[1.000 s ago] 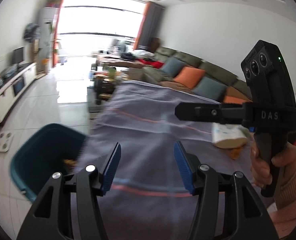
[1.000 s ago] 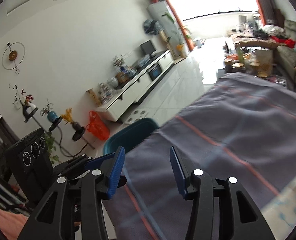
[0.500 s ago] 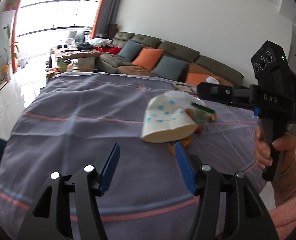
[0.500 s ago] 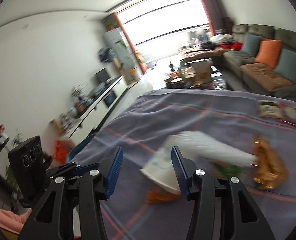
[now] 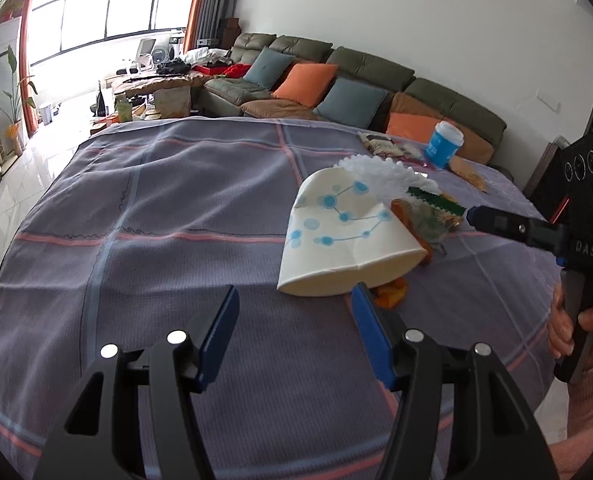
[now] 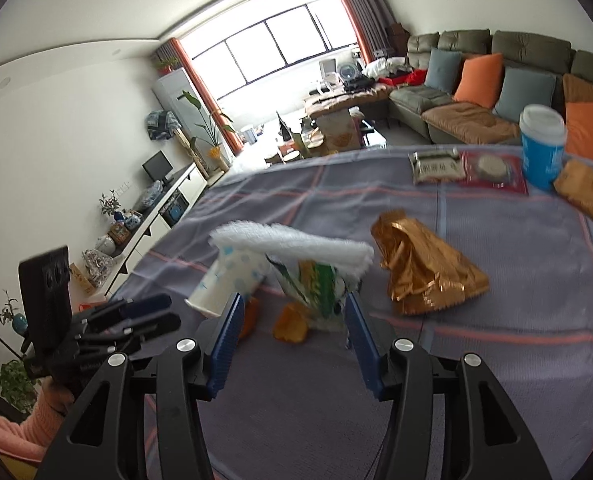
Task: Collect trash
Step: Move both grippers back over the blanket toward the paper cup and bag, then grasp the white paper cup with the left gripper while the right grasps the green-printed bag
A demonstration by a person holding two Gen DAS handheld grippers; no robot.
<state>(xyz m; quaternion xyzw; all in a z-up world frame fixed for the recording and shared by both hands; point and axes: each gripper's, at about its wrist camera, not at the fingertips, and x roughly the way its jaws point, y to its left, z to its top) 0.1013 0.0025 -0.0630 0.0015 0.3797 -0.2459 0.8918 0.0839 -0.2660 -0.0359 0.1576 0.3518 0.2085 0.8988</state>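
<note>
You had a table [image 5: 168,208] under a grey-purple checked cloth [image 6: 536,320]. On it lay a tipped paper cup [image 5: 336,236], a white foam sleeve [image 6: 292,244], a green-printed wrapper [image 6: 316,288], orange peel [image 6: 290,324], a gold bag [image 6: 428,276], two flat packets [image 6: 436,166] and an upright blue cup [image 6: 542,146].

Home living room: sofa [image 5: 336,76] with cushions, TV console [image 6: 164,208], houseplants
</note>
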